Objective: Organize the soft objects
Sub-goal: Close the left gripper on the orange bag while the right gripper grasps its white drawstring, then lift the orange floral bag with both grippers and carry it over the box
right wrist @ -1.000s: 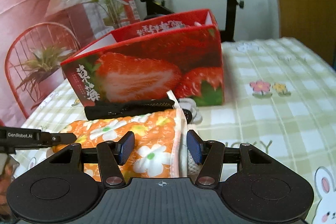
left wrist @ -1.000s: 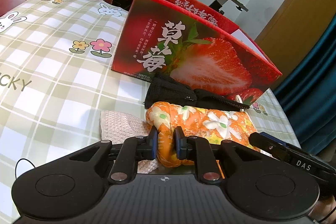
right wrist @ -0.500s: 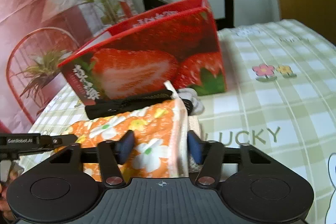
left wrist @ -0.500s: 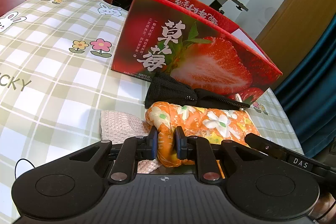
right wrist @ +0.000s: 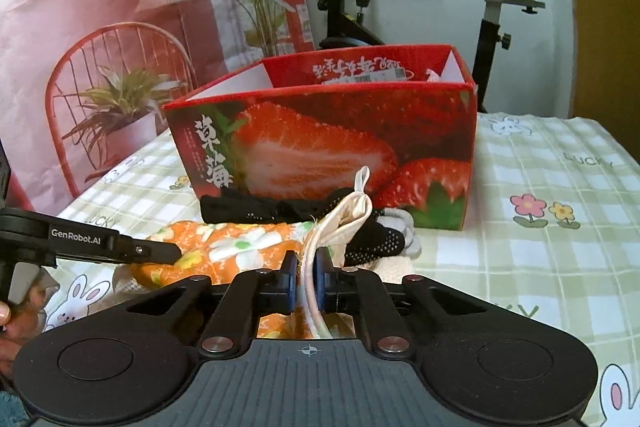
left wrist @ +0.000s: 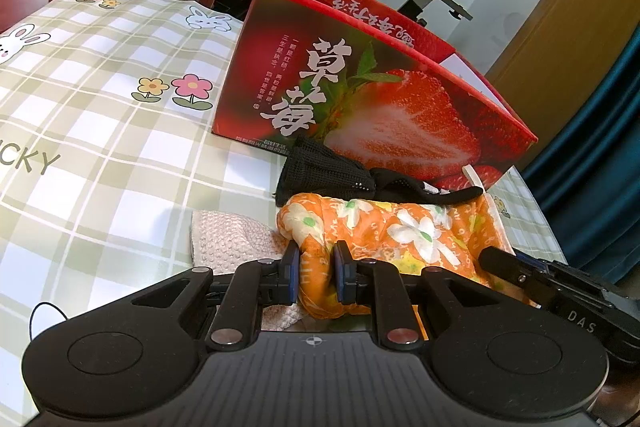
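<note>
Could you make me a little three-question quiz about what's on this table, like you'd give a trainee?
1. True or false: the left hand-held gripper is shut on the orange floral cloth.
2. What does the right hand-held gripper pinch? A) black mesh item B) the floral cloth's cream edge C) strawberry box
3. Which item lies between the floral cloth and the strawberry box?

Key: 1 true; 2 B, the cream edge; 3 the black mesh item.

glossy cardboard box point(left wrist: 360, 75) — soft cloth mitt point(left wrist: 392, 227)
</note>
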